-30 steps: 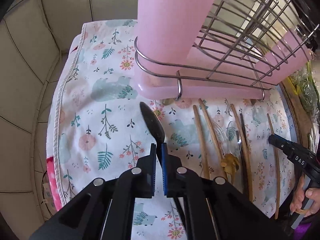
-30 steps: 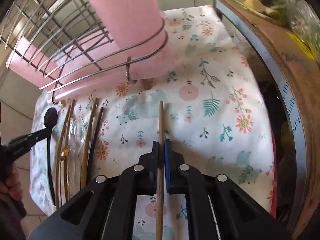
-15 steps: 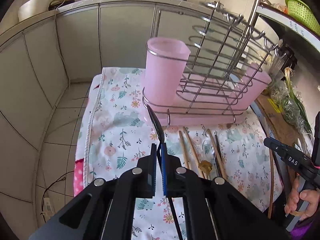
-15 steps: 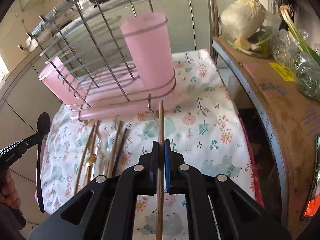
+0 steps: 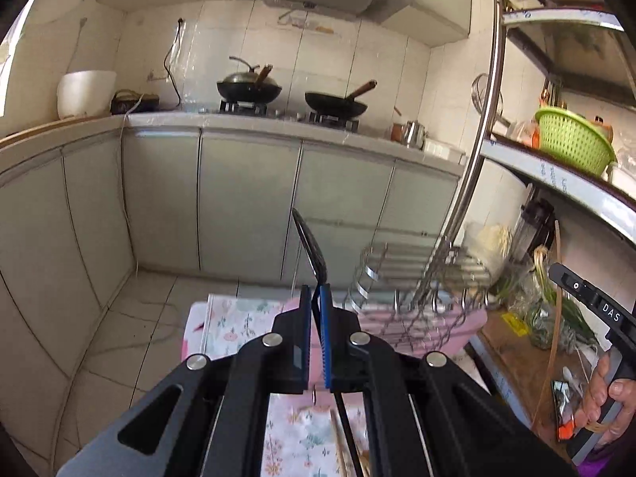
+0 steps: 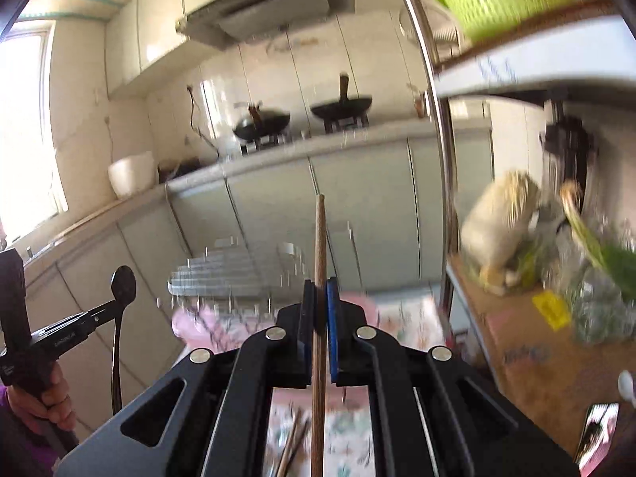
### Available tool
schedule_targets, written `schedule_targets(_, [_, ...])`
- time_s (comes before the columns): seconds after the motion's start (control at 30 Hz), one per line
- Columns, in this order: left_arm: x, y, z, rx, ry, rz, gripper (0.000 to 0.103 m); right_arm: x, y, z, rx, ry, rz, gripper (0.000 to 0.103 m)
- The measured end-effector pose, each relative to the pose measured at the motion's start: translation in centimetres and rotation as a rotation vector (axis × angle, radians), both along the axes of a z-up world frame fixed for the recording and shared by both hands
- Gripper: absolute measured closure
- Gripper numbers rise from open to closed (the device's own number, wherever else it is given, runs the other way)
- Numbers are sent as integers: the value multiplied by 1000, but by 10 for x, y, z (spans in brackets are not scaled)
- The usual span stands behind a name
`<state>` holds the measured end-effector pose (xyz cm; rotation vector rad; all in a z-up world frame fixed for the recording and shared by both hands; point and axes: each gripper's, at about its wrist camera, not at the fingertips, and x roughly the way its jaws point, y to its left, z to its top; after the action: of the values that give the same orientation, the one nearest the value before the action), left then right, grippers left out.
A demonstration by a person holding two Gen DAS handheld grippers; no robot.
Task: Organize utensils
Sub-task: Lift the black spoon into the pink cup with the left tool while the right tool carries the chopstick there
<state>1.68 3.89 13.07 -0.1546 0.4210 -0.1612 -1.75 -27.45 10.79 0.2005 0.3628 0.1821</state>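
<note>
My left gripper (image 5: 315, 298) is shut on a black spoon (image 5: 310, 244), bowl end up, lifted high above the floral cloth (image 5: 238, 324). It also shows in the right wrist view (image 6: 122, 282). My right gripper (image 6: 321, 292) is shut on a wooden chopstick (image 6: 320, 238) that points upward; the chopstick also shows in the left wrist view (image 5: 556, 318). The wire dish rack (image 5: 417, 278) with its pink tray (image 5: 465, 322) sits below and ahead of both grippers. A few wooden utensils (image 6: 294, 441) lie on the cloth under the right gripper.
A metal shelf pole (image 5: 485, 119) rises at the right, with a green basket (image 5: 572, 139) on the shelf. Vegetables and a cardboard box (image 6: 528, 342) sit at the right. Grey cabinets (image 5: 246, 198) and a stove with woks (image 5: 250, 87) are behind.
Both grippers have risen and tilted up, carrying the spoon and the chopstick. The views swung from the cloth and rack to the kitchen wall and counter.
</note>
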Motion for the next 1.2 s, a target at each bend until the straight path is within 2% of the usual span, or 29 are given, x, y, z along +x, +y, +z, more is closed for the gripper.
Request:
schedule_targets(0.1, [11, 3, 24, -8, -118, 35, 99, 13, -2, 25, -5, -109, -16, 97])
schedule_targets(0.27, [43, 7, 40, -25, -228, 66, 99, 47, -6, 45, -18, -219, -57, 97])
schedule_targets(0.47, [78, 1, 22, 0, -298, 107, 99, 97, -14, 42, 3, -281, -128, 97])
schedule_targets(0.63, [97, -5, -8, 42, -315, 133, 99, 119, -7, 20, -18, -307, -162, 97])
schedule_targets(0.73, [100, -9, -26, 78, -324, 131, 99, 126, -4, 7, -25, -286, -160, 97])
schedule_targets(0.87, [98, -14, -47, 123, -308, 113, 99, 128, 1, -14, -25, -201, -136, 97])
schedule_targets(1.2, [88, -16, -82, 100, -194, 39, 99, 118, 1, -45, -35, -3, -110, 97])
